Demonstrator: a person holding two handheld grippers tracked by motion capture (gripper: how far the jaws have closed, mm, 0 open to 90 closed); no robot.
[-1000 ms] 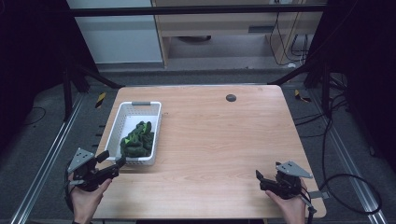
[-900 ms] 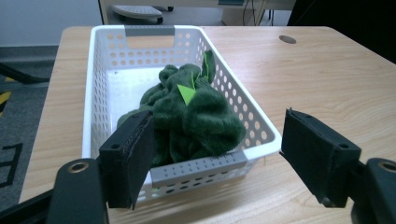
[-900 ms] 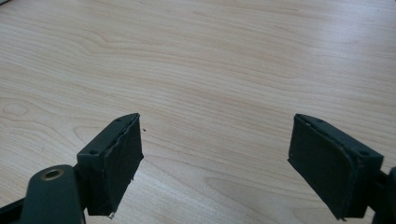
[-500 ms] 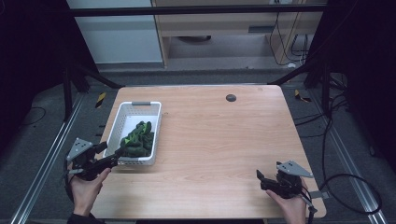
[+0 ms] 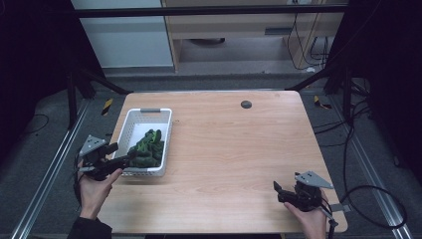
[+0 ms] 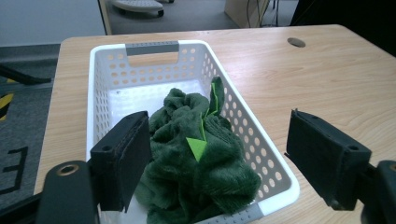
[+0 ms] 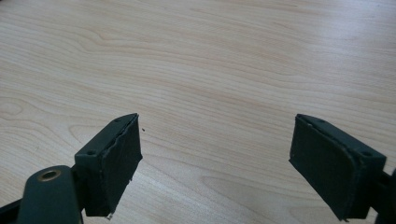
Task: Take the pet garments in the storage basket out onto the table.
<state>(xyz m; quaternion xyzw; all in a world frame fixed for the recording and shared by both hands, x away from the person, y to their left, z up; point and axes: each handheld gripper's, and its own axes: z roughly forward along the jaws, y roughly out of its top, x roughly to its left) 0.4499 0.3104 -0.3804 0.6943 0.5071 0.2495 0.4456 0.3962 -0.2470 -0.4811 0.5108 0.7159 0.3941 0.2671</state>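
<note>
While broad bare wood is left across the table [image 5: 234, 149] middle and right, the white basket [image 5: 130, 130] is set near its left edge, the crumpled green cloth [image 5: 147, 149] heaped at its near end. The left gripper [image 5: 130, 158], jaws just widened and spread, is held over the basket's near rim. The right gripper [image 5: 276, 191] is held spread, nothing between, by the near right edge.

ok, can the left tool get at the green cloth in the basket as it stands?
Probably yes. The left tool stands open, pointing at the green cloth, which is heaped above the near rim of the white basket. Nothing lies between them.
</note>
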